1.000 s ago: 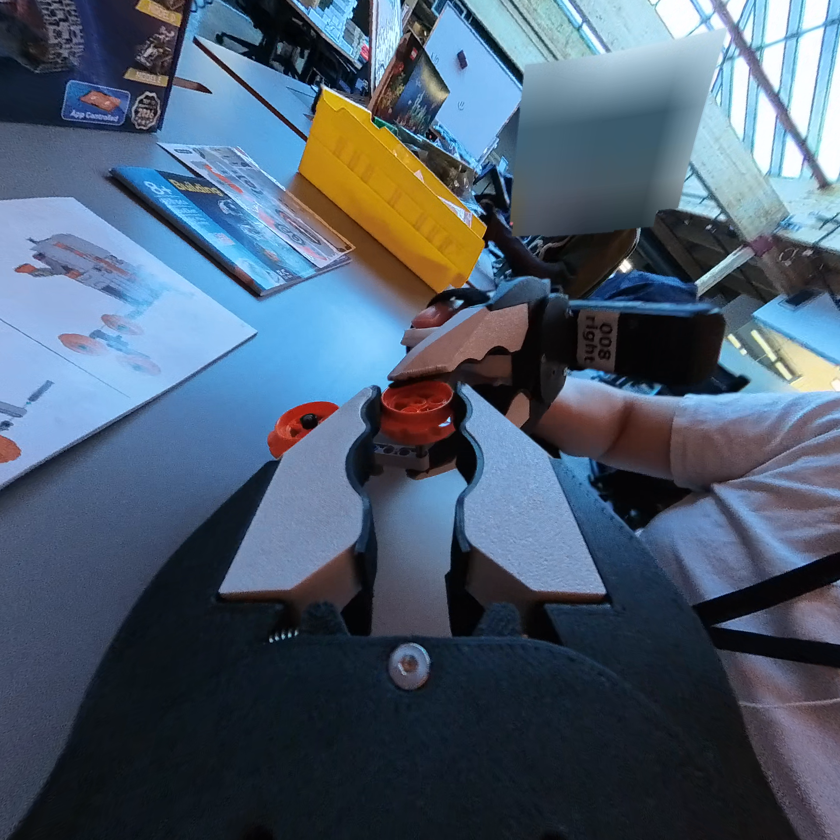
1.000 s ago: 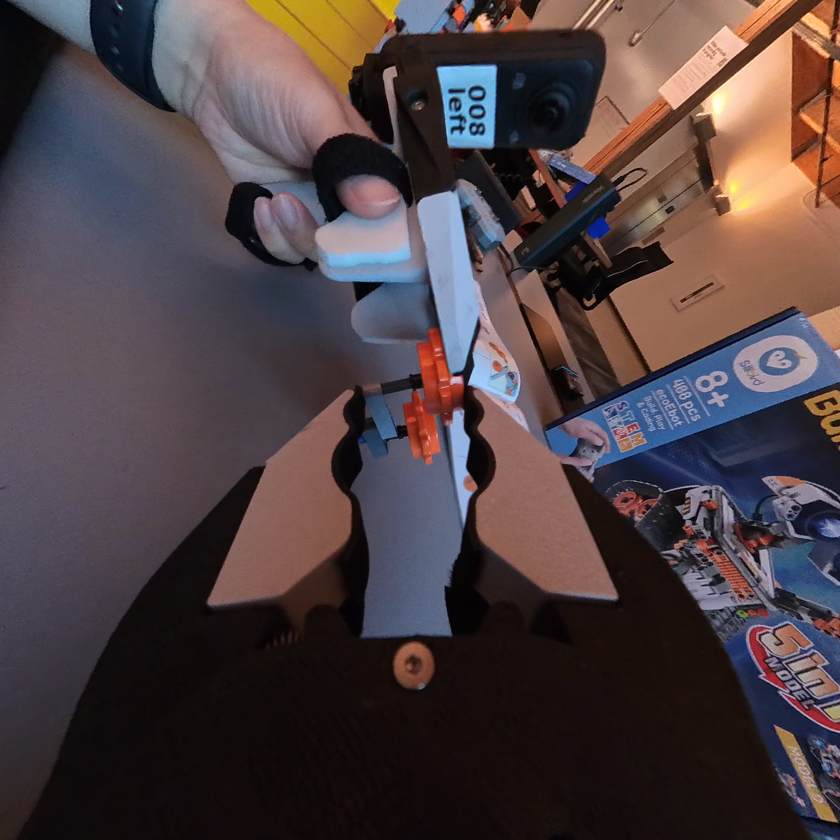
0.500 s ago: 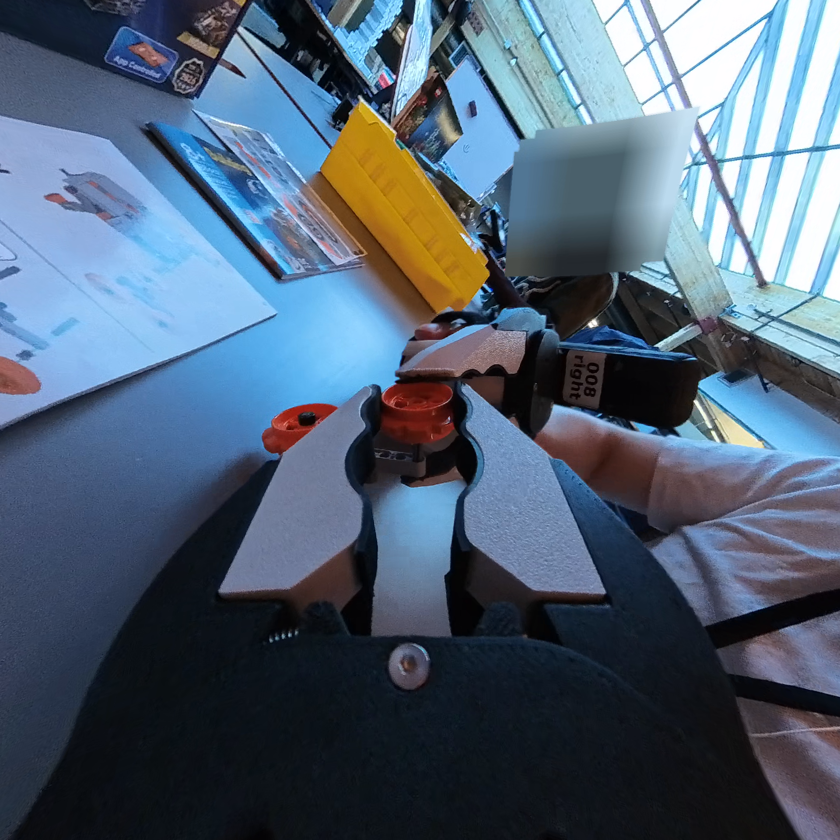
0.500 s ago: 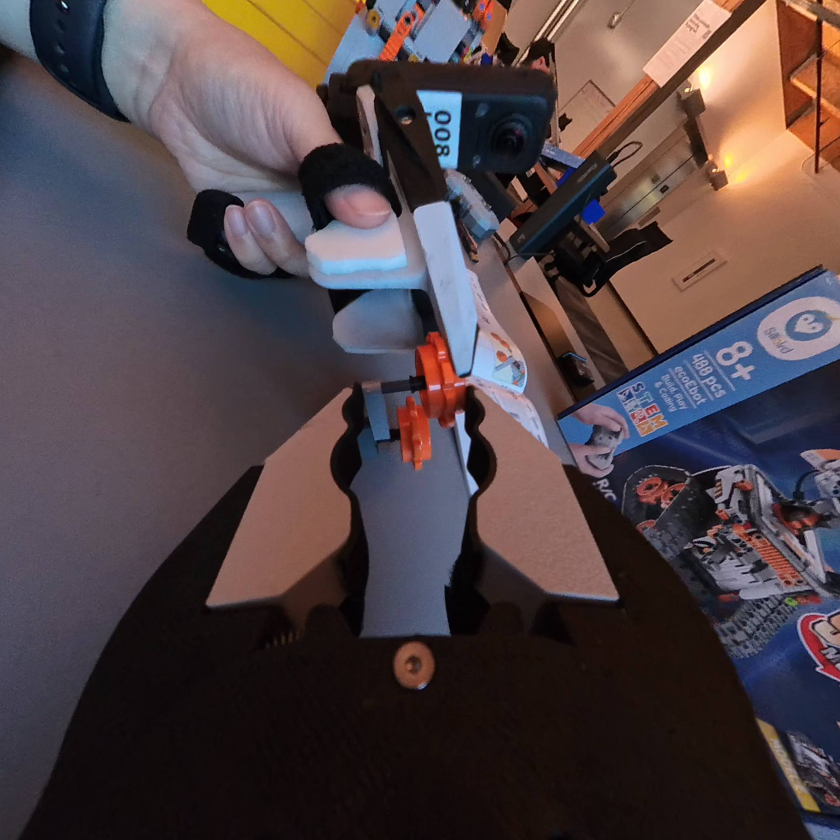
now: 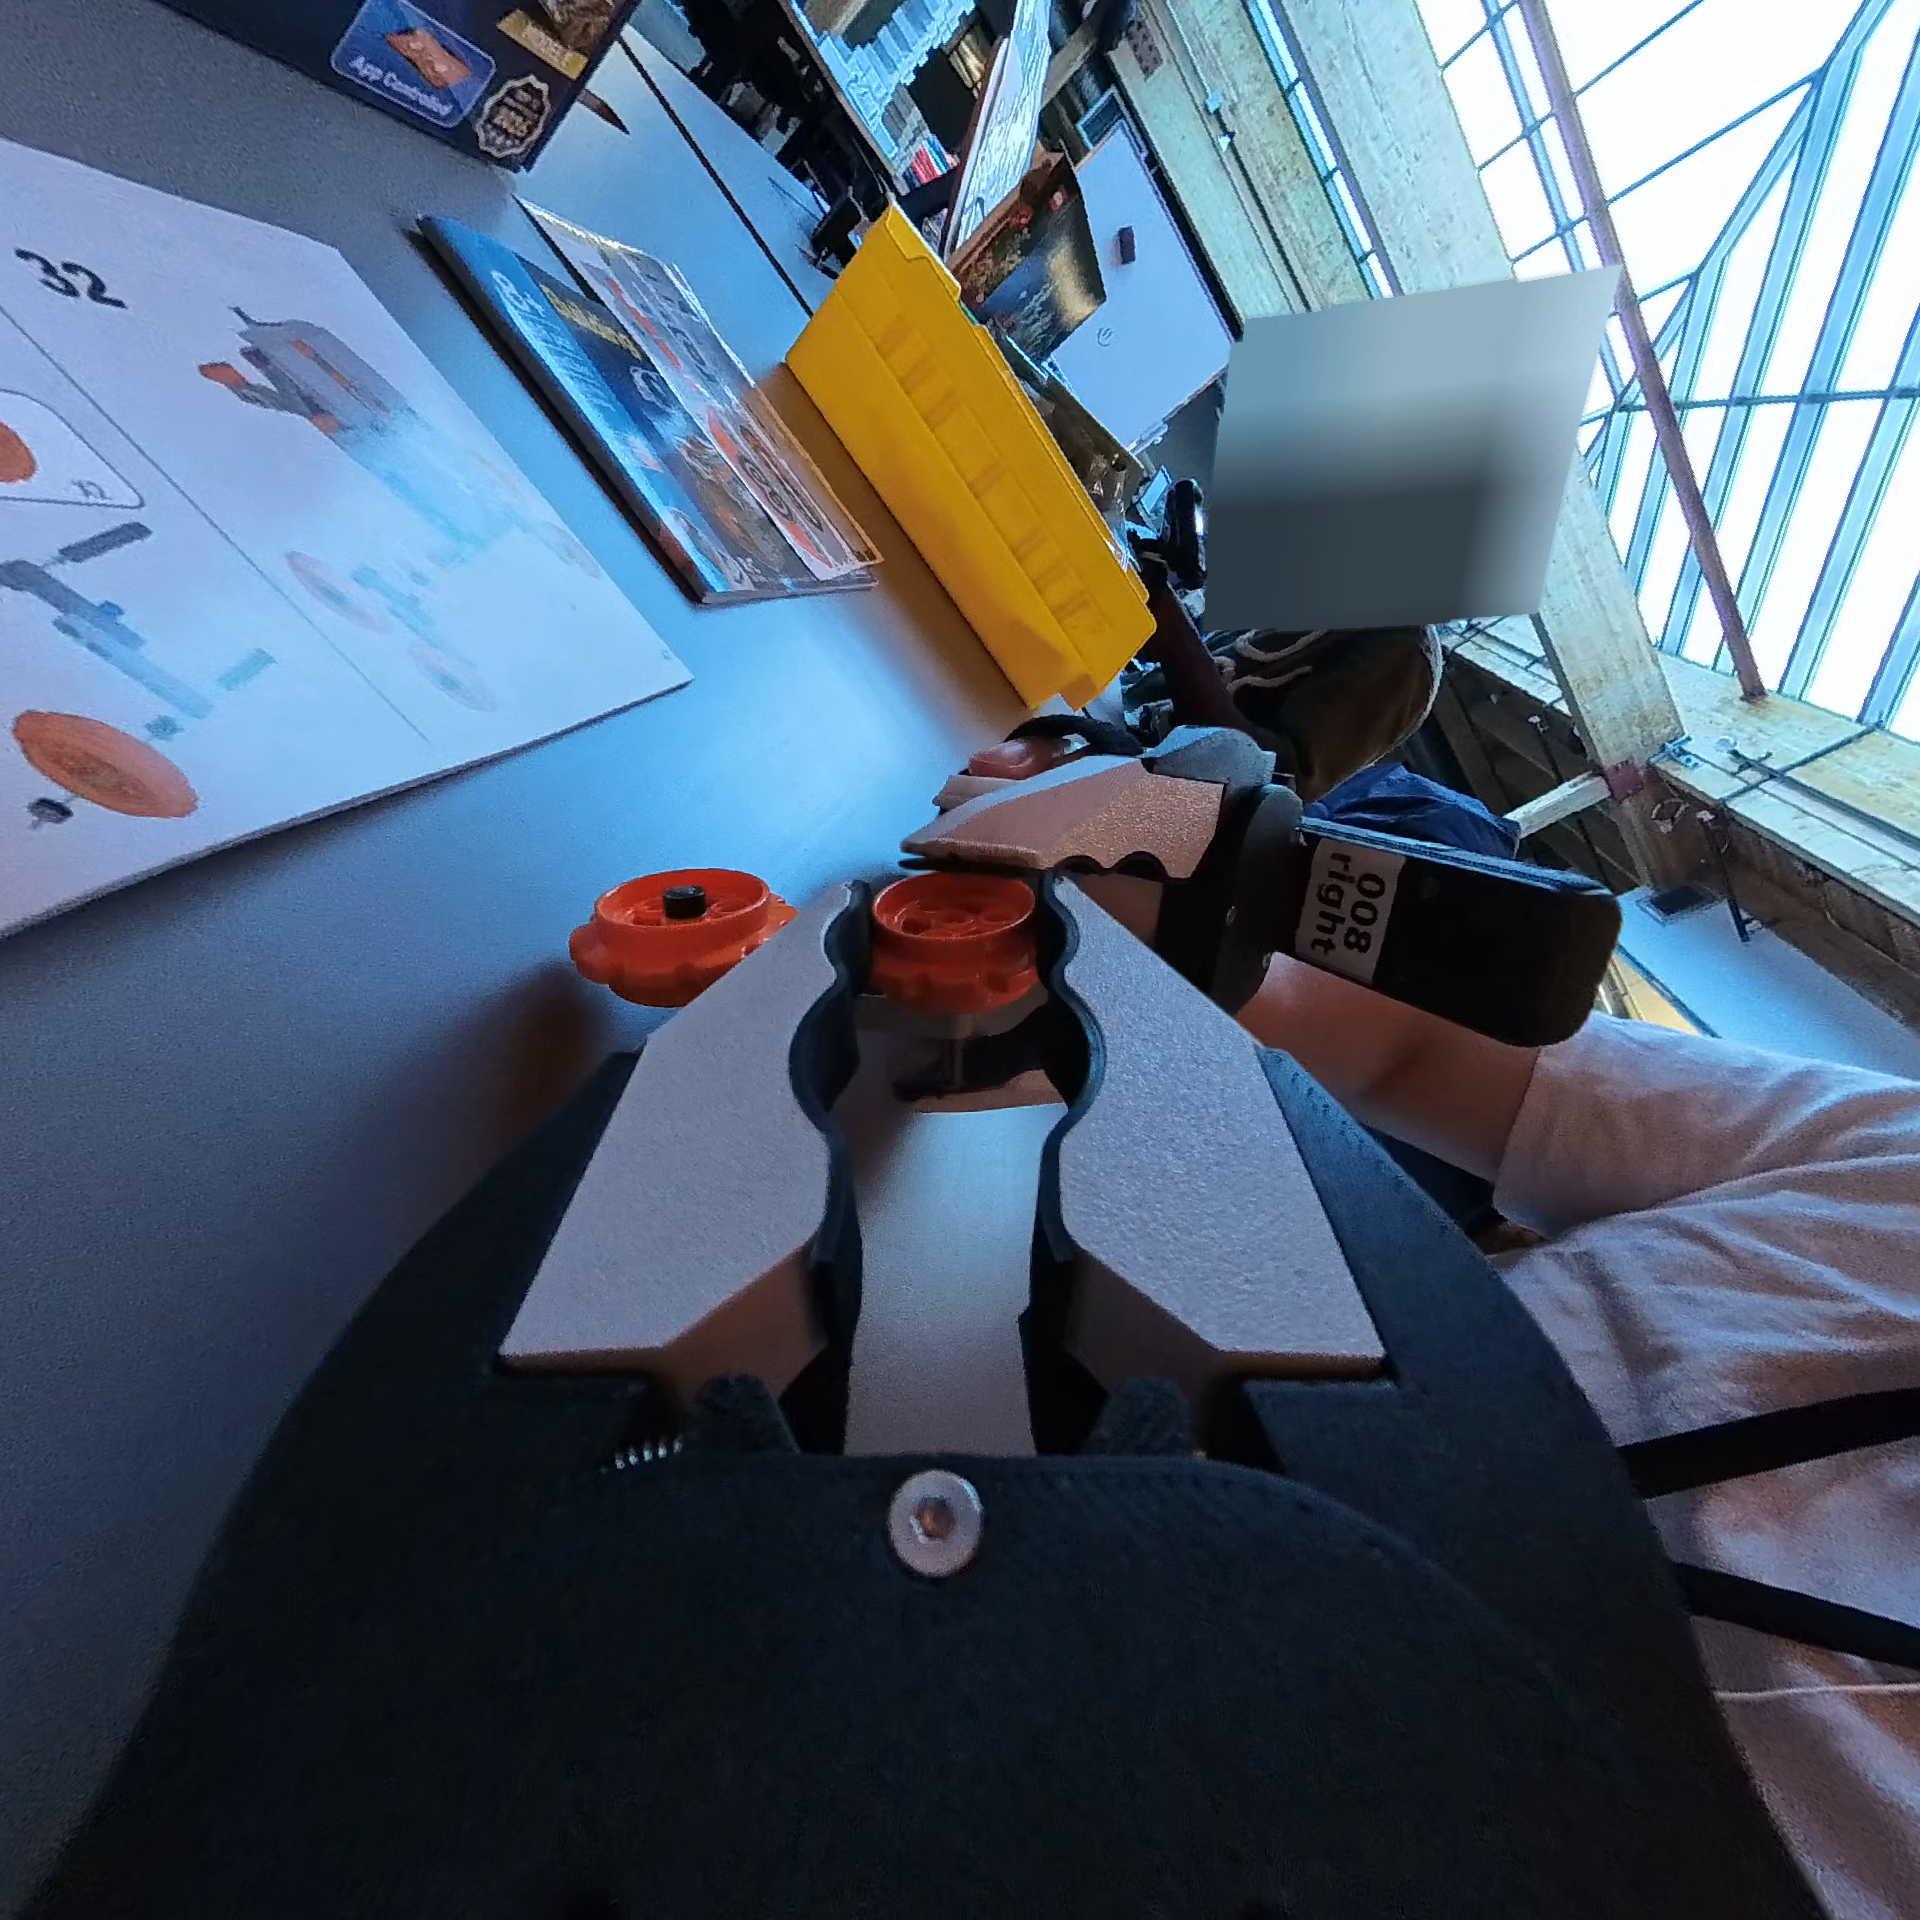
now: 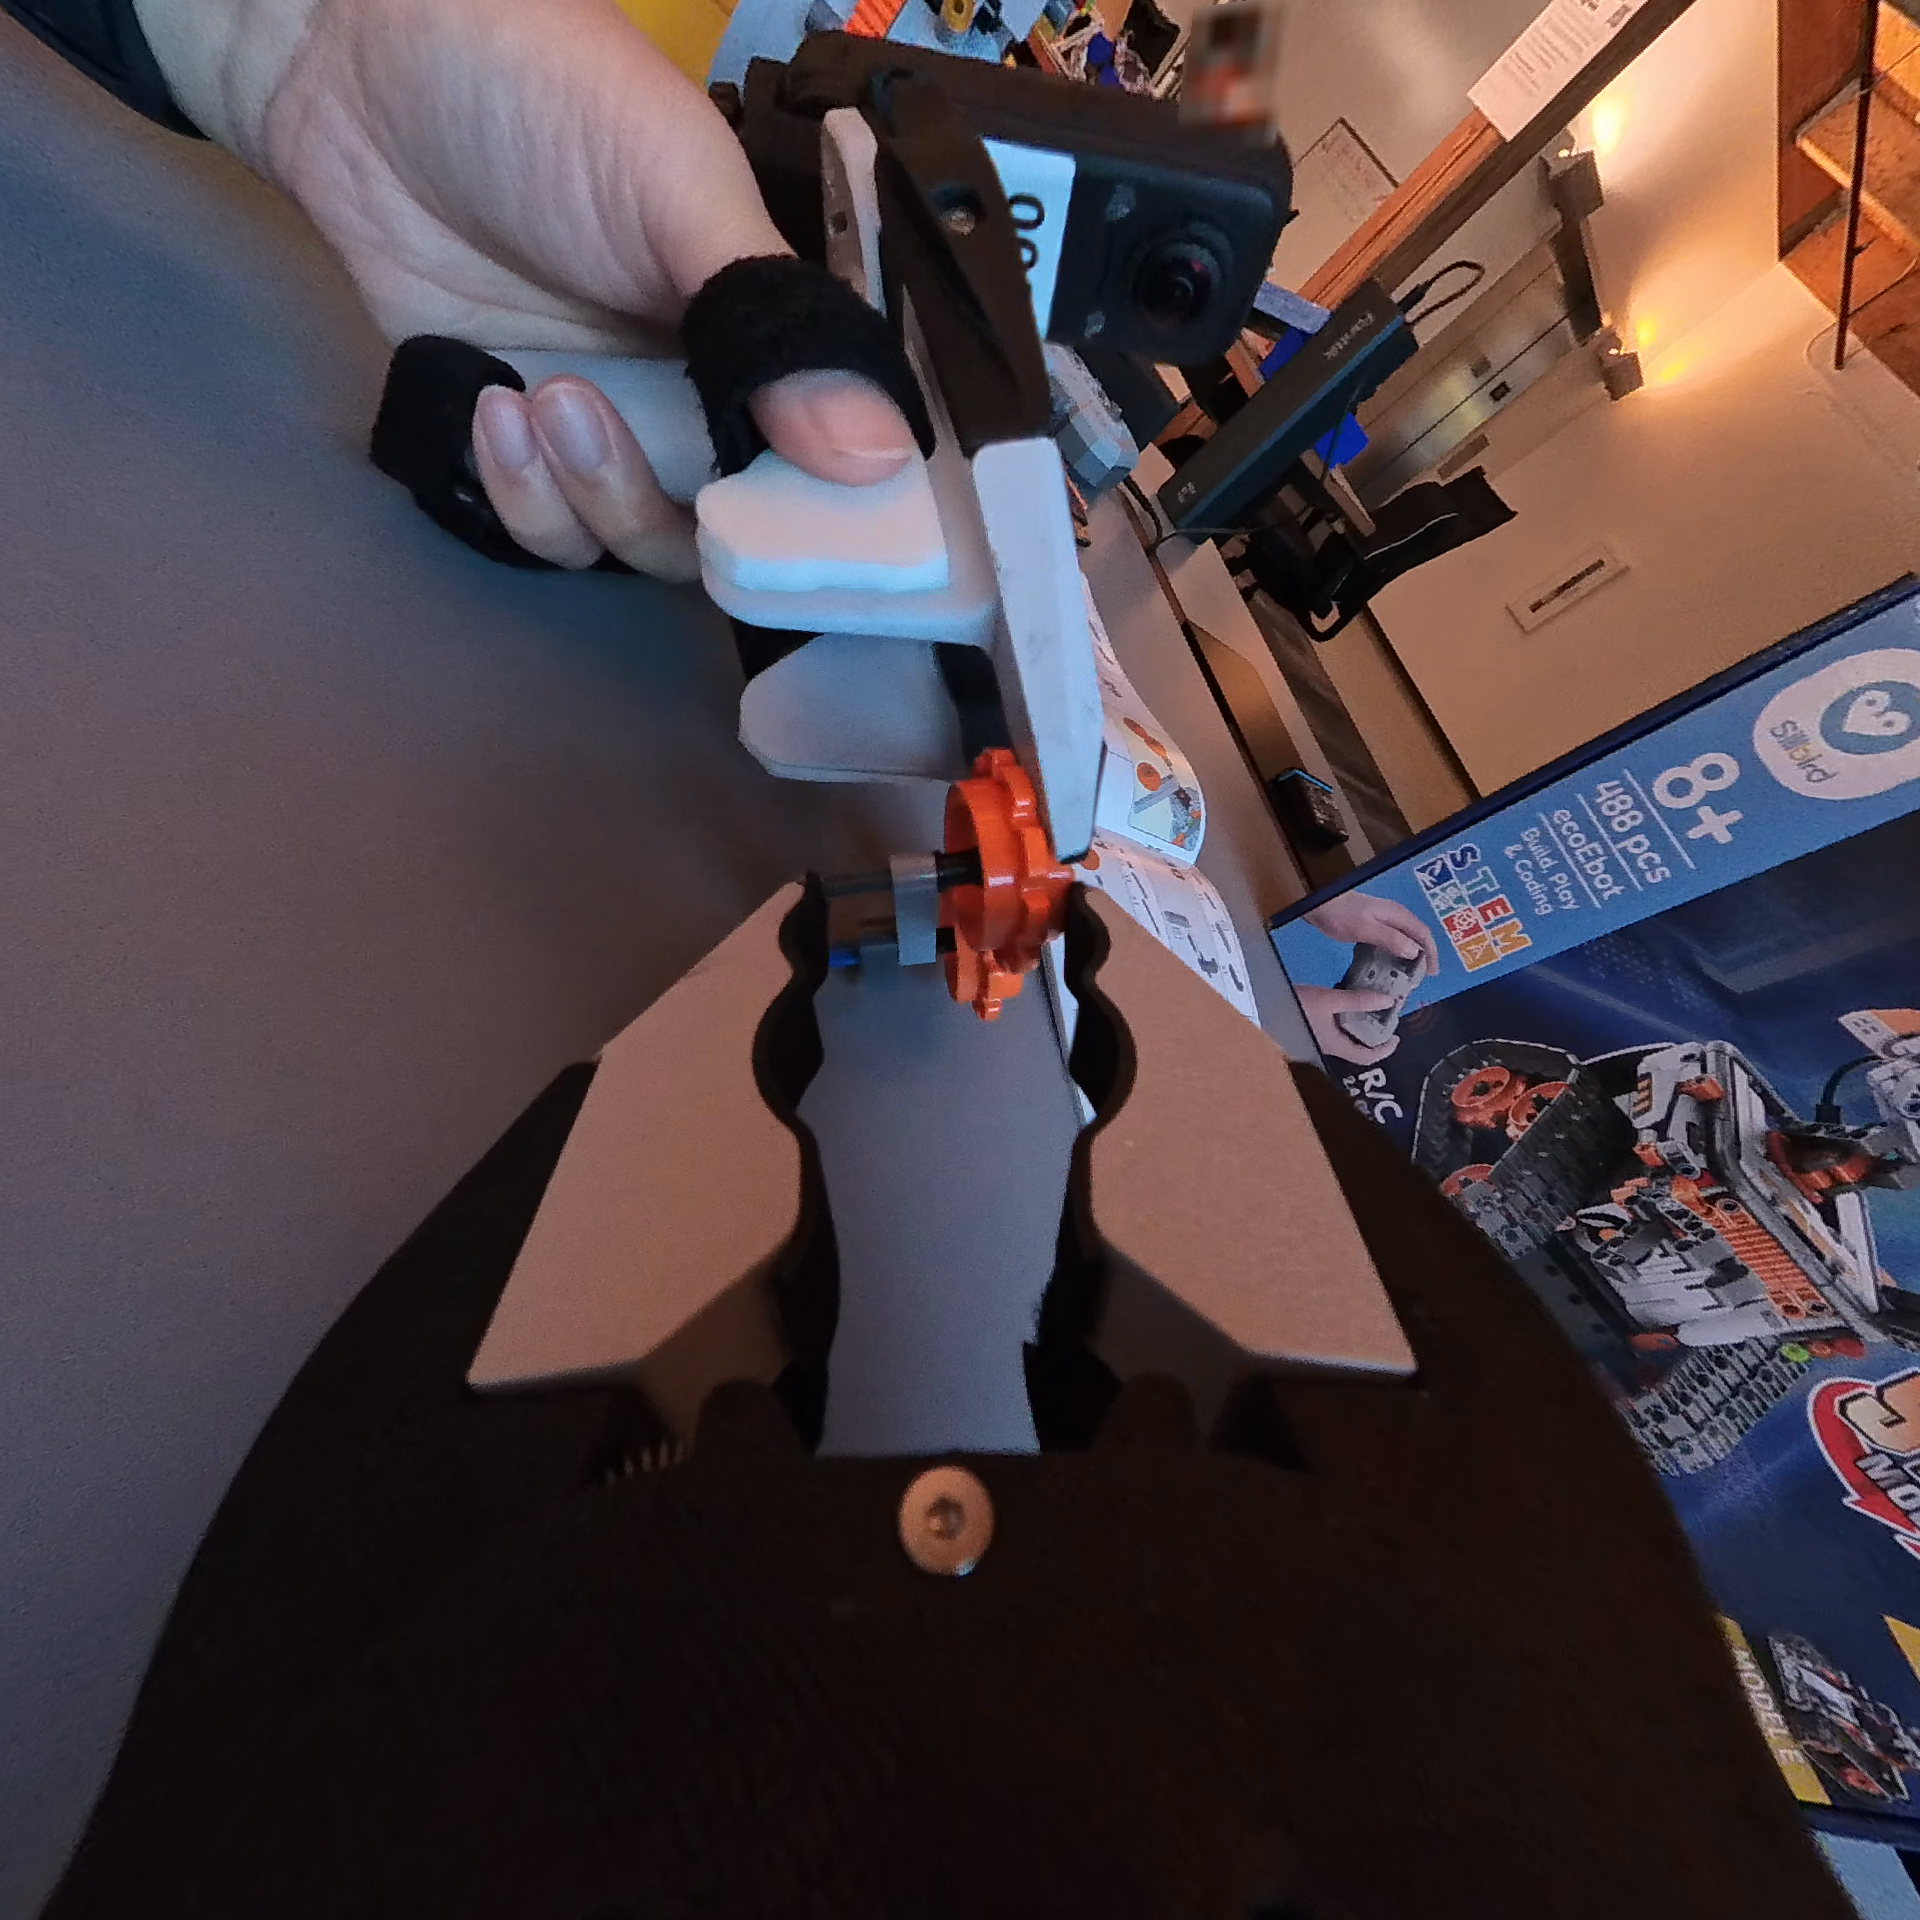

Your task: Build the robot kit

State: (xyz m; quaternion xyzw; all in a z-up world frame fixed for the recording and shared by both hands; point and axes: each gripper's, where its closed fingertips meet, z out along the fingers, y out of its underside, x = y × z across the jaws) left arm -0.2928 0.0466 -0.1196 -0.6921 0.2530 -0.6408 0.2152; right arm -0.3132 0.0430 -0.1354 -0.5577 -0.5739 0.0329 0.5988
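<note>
Orange wheel (image 5: 954, 943) on black axle with grey connector, held above grey table (image 5: 312, 1091), between tips of both tools. Left gripper (image 5: 948, 914) clenched on orange wheel. Right gripper (image 6: 940, 914) pinches same small assembly (image 6: 977, 883) at axle end. Second orange wheel (image 5: 675, 930) lies on table just beside. Instruction sheet (image 5: 260, 540), booklets (image 5: 665, 416), yellow bin (image 5: 966, 457) farther off; toy box (image 6: 1662, 1039) to right.

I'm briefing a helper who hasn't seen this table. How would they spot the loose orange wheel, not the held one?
Start at the yellow bin on the grey table, then come toward the left tongs. Just left of them the loose orange wheel lies flat on the table. Unlike the orange wheel gripped between the tongs, it is free and has a black pin in its hub.
</note>
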